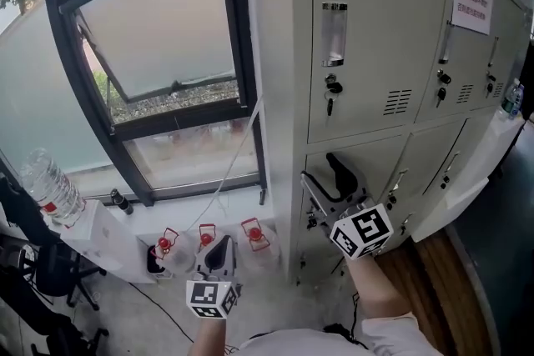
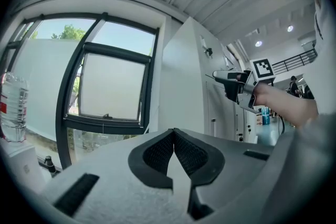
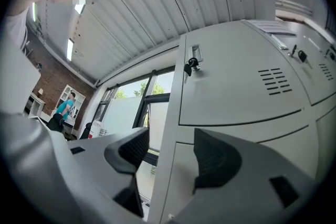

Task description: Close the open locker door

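Jaws of left gripper [image 1: 219, 243] [image 2: 173, 134]: pressed together, nothing between them. It is held low, pointing towards the black-framed window [image 1: 158, 37], with the wrist at the bottom edge of the head view.

Jaws of right gripper [image 1: 325, 177] [image 3: 165, 152]: spread wide and empty. The front left corner of the pale grey metal locker cabinet [image 1: 375, 29] [image 3: 241, 76] lines up between them; contact cannot be judged. The forearm reaches forward.

Open locker door [image 1: 467, 179]: lower row, swung outward, well to the right of both grippers.
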Demonstrator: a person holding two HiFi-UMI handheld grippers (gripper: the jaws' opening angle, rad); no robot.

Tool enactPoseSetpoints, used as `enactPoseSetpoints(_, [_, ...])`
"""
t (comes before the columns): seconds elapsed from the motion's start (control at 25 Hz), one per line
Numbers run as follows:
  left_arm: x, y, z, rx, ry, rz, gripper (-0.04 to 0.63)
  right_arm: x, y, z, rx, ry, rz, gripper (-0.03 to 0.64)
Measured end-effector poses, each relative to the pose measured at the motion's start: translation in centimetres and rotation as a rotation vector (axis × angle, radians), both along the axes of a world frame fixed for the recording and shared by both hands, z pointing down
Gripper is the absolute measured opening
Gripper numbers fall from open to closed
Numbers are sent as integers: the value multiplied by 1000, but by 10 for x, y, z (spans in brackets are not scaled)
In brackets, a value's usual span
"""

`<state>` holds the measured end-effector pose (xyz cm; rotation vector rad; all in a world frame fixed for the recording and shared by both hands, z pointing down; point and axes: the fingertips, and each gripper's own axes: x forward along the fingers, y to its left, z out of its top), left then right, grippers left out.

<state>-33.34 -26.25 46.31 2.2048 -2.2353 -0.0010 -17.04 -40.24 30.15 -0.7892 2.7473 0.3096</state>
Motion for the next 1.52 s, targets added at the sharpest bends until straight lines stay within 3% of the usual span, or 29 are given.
enactPoseSetpoints(0.52, [76,-20,2,4,-6,166,9,91,26,97,-161,91,181,230])
enactPoseSetpoints(0.8, [120,-26,6,-6,-5,245,9,147,40,133,-236,106,300,52])
enactPoseSetpoints(0.88, [131,-27,7,-8,-5,265,9,159,44,144,-254,120,331,30])
enactPoseSetpoints(1.24, [178,-32,9,-6,-10,342,9,207,60,195,-379,166,440,17])
enactPoseSetpoints(1.52, [208,-31,14,-19,-10,395,9,234,72,202,-394,151,485,12])
